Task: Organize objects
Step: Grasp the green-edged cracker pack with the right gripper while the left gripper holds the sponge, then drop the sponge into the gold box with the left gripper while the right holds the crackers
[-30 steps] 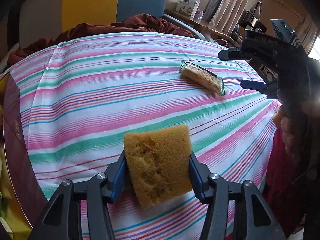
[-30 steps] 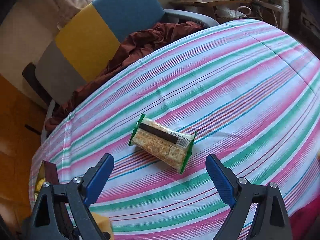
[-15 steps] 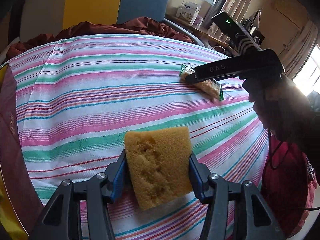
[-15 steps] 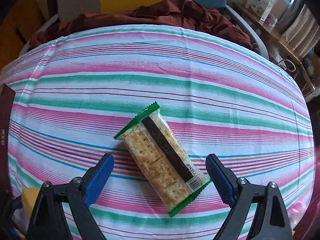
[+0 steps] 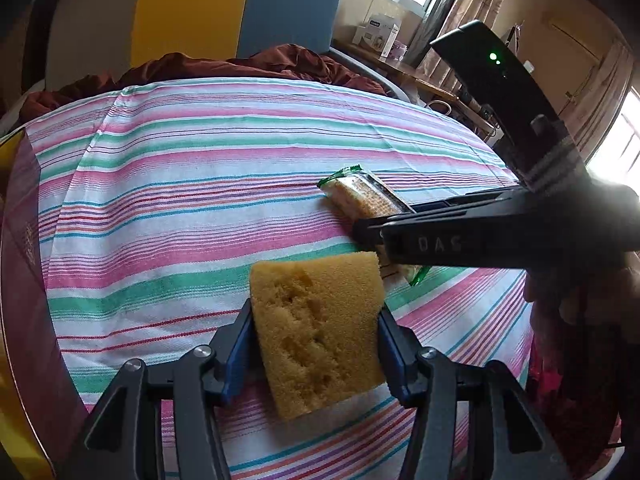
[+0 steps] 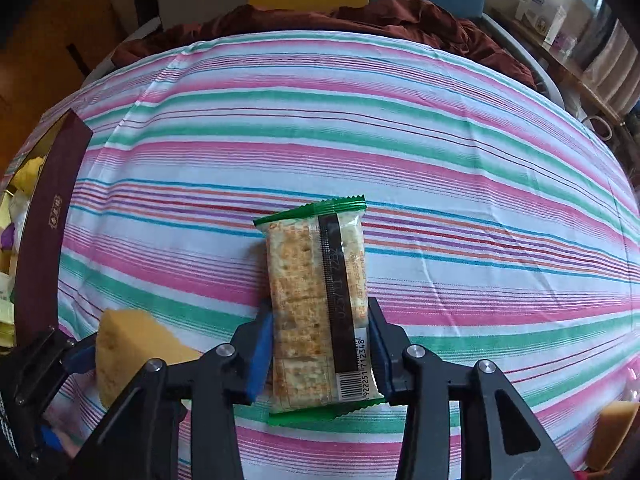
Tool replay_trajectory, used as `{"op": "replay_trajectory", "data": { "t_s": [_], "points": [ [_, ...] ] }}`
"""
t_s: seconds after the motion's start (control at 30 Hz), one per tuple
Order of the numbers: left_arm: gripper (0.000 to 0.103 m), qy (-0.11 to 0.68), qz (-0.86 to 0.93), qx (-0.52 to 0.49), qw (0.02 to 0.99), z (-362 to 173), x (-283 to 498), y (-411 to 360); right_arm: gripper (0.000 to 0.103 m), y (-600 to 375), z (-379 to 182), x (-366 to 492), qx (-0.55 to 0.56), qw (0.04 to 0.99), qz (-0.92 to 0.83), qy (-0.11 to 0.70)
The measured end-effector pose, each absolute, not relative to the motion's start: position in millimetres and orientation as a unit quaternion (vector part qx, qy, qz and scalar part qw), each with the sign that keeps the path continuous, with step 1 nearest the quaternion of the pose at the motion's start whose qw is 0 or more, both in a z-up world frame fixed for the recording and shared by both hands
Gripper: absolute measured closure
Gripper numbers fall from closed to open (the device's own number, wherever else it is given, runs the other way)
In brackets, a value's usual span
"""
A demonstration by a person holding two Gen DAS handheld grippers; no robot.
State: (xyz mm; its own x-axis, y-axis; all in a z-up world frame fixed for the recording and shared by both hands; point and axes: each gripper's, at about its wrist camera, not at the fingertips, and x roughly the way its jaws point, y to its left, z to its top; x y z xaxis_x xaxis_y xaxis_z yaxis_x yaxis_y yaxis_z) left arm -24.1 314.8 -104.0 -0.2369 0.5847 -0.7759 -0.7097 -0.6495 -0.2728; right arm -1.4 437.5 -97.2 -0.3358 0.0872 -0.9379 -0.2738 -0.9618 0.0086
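Note:
A yellow sponge is pinched between the blue pads of my left gripper, held above the striped tablecloth. A green-edged cracker packet lies lengthwise on the cloth, inside my right gripper. That gripper's jaws are closing, and both pads touch the packet's long sides. From the left wrist view, the right gripper reaches in from the right over the cracker packet and hides its near half. The right wrist view shows the sponge and left gripper at lower left.
A dark maroon box with several small items inside stands at the table's left edge. A dark red cloth lies over a chair behind the table. A yellowish piece sits at the lower right edge.
The right gripper swung over the cracker packet, rolled in line with it, dropped down, and its wide-open jaws came in onto the packet's sides. The left gripper and sponge stayed put.

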Motion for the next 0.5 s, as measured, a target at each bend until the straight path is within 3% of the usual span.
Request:
{"op": "replay_trajectory", "data": {
  "t_s": [0.17, 0.5],
  "points": [
    [0.049, 0.077, 0.796, -0.455, 0.392, -101, -18, 310, 0.058, 445, -98, 3, -0.565, 0.11, 0.811, 0.107],
    [0.05, 0.108, 0.81, -0.44, 0.373, -98, -5, 307, 0.057, 443, -99, 7, -0.556, 0.112, 0.821, 0.073]
  ]
}}
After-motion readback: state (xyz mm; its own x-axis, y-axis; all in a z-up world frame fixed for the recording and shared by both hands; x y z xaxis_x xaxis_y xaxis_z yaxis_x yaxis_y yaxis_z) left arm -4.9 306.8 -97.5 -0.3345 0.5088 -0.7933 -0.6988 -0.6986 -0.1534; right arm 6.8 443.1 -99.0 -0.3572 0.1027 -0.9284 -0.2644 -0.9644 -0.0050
